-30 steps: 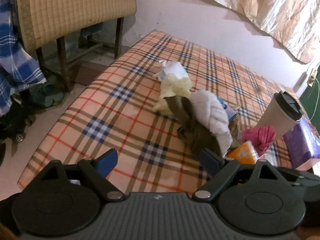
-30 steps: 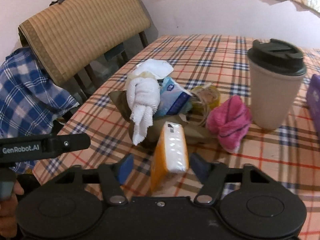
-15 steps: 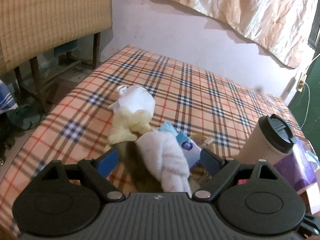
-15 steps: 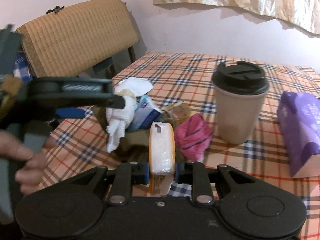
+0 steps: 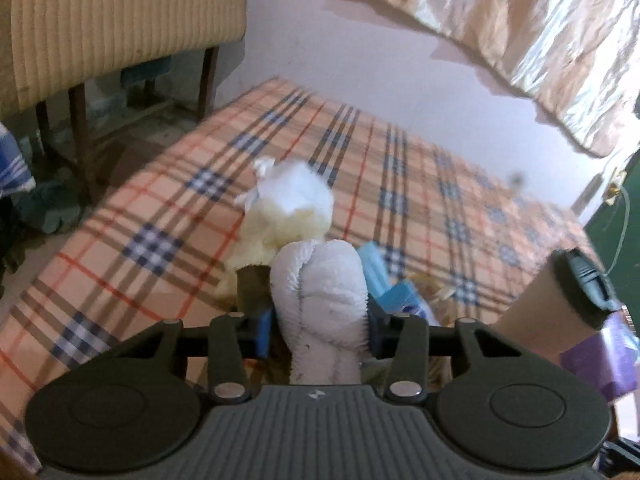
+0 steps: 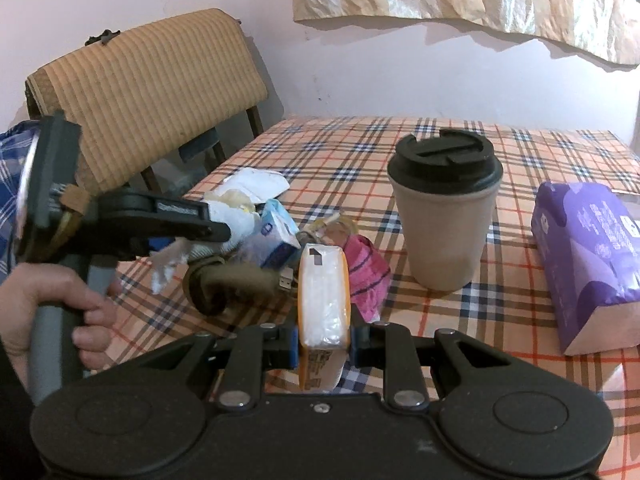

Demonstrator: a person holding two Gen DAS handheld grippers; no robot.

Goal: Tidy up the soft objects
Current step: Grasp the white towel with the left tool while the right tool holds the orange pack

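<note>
My left gripper point(image 5: 318, 326) is shut on a rolled white towel point(image 5: 320, 300) and holds it over the pile on the plaid table point(image 5: 168, 216). Behind the towel lie a cream cloth point(image 5: 280, 232), a white mask point(image 5: 296, 188) and a blue tissue pack point(image 5: 396, 296). My right gripper point(image 6: 323, 342) is shut on an orange tissue pack point(image 6: 323, 300), held upright. In the right wrist view the left gripper point(image 6: 176, 220) reaches in from the left over an olive cloth point(image 6: 228, 284), a blue pack point(image 6: 276, 232) and a pink cloth point(image 6: 366, 276).
A beige cup with a black lid point(image 6: 446, 216) stands right of the pile and also shows in the left wrist view point(image 5: 560, 304). A purple tissue package point(image 6: 588, 256) lies at the table's right edge. A woven-back chair point(image 6: 152, 92) stands off the table's left side.
My left gripper moved in over the pile and shut on the white towel. My right gripper shut on the orange tissue pack and lifted it upright.
</note>
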